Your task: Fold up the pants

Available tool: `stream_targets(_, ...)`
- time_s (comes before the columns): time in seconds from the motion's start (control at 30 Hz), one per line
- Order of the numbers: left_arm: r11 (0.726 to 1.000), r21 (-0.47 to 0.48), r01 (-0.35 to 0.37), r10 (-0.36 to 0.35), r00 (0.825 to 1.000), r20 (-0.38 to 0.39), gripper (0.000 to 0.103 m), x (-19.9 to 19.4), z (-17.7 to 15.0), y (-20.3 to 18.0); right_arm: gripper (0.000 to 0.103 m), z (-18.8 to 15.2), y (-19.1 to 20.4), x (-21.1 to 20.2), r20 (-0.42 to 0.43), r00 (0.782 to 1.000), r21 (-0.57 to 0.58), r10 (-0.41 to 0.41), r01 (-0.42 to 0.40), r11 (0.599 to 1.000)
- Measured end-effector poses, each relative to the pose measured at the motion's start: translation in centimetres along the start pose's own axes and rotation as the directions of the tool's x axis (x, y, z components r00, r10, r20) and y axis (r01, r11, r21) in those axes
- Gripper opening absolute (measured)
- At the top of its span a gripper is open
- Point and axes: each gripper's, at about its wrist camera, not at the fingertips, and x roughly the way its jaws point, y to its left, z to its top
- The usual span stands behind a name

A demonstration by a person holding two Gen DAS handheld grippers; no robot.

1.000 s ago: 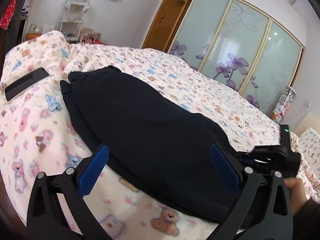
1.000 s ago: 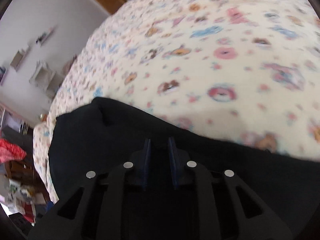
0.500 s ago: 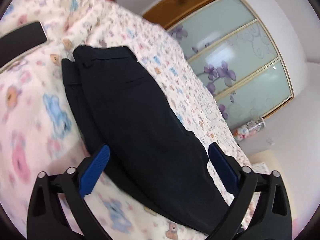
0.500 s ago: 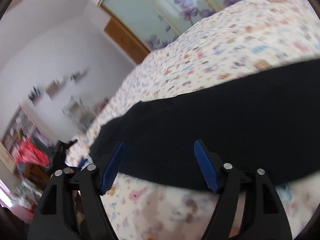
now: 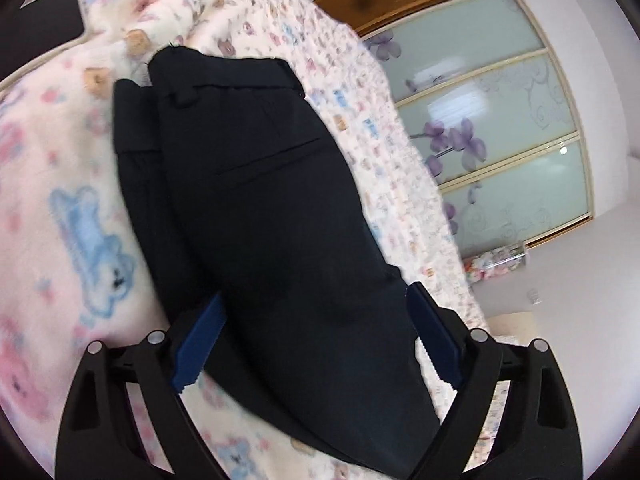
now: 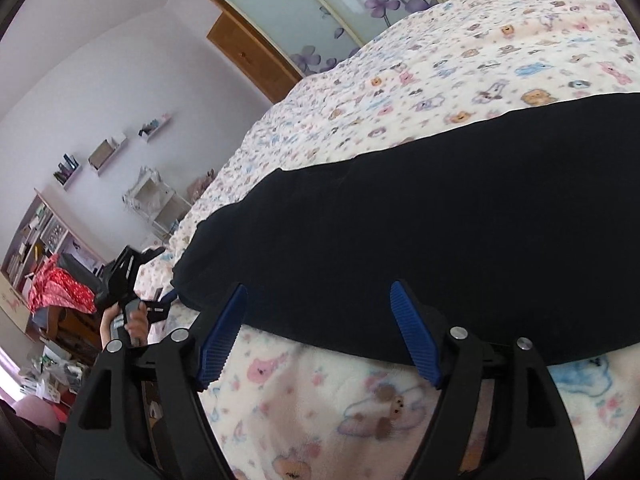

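Note:
Dark navy pants lie folded lengthwise on a bear-print bedspread, waistband at the far end. My left gripper is open, its blue pads on either side of the pants' near part, holding nothing. In the right wrist view the pants stretch across the bed. My right gripper is open and empty, just short of the pants' near edge. The left gripper also shows there, in a hand at the far left.
A black phone lies on the bedspread at the far left. A wardrobe with frosted flower-print sliding doors and a wooden door stand beyond the bed. Shelves and red cloth are at the room's left side.
My right gripper let go of the pants, opened and drew back to their near edge. My left gripper, still open, tilted and moved closer over the pants.

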Motion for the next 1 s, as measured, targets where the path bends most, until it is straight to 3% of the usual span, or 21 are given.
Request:
stream_targets(0.13,0.992,-0.029,-0.122,0.122,0.992,0.001,0.024,1.0,0.1,1.1,0.077,-0.3,0.2,0.0,-0.008,1.000,-0.007,-0.002,0.001,1.000)
stream_targets(0.17,0.992,-0.040,-0.119,0.119,0.993,0.003,0.014,0.7,-0.1,1.6,0.077,-0.4,0.3,0.0,-0.010,1.000,-0.008,-0.002,0.002,1.000)
stream_targets(0.23,0.995,-0.063,-0.081,0.082,0.997,0.011,0.007,-0.1,-0.4,2.4,0.077,-0.5,0.4,0.0,-0.015,1.000,-0.014,-0.004,0.003,1.000)
stream_targets(0.43,0.990,0.052,-0.134,0.128,0.987,0.096,0.005,-3.1,-2.5,0.7,0.077,-0.6,0.7,0.0,-0.014,1.000,-0.034,-0.009,0.009,0.999)
stream_targets(0.53,0.961,0.133,-0.243,0.229,0.967,0.107,0.009,-1.7,-2.8,0.6,0.077,-0.5,0.6,-0.1,-0.004,0.999,-0.035,-0.033,0.032,0.999)
stream_targets(0.63,0.942,0.181,-0.282,0.263,0.957,0.124,0.013,-0.5,-3.0,0.6,0.078,-0.3,0.1,-1.3,0.019,0.996,-0.004,-0.085,0.085,0.996)
stream_targets(0.7,0.921,0.236,-0.310,0.277,0.947,0.161,0.025,-1.1,-3.7,-0.5,0.086,0.2,-2.0,-5.6,0.127,0.982,0.106,-0.138,0.125,0.986)
stream_targets(0.73,0.914,0.259,-0.312,0.273,0.946,0.175,0.041,-1.4,-4.1,-1.0,0.088,0.2,-2.8,-7.0,0.160,0.975,0.144,-0.154,0.131,0.981)
stream_targets(0.77,0.900,0.284,-0.332,0.280,0.937,0.207,0.062,-2.1,-4.7,-1.7,0.088,0.2,-4.3,-9.3,0.203,0.962,0.208,-0.184,0.141,0.968)
stream_targets(0.83,0.872,0.300,-0.387,0.303,0.908,0.289,0.077,-3.6,-5.7,-3.0,0.088,0.0,-7.4,-13.2,0.260,0.930,0.324,-0.259,0.168,0.931)
stream_targets(0.9,0.870,0.352,-0.346,0.234,0.917,0.324,0.078,-5.1,-7.7,-4.5,0.088,-0.5,-11.1,-17.5,0.291,0.878,0.471,-0.379,0.214,0.856)
stream_targets(1.0,0.853,0.439,-0.282,0.152,0.939,0.308,0.087,-5.8,-11.2,-7.2,0.080,-1.6,-15.3,-22.5,0.352,0.825,0.629,-0.443,0.142,0.765)
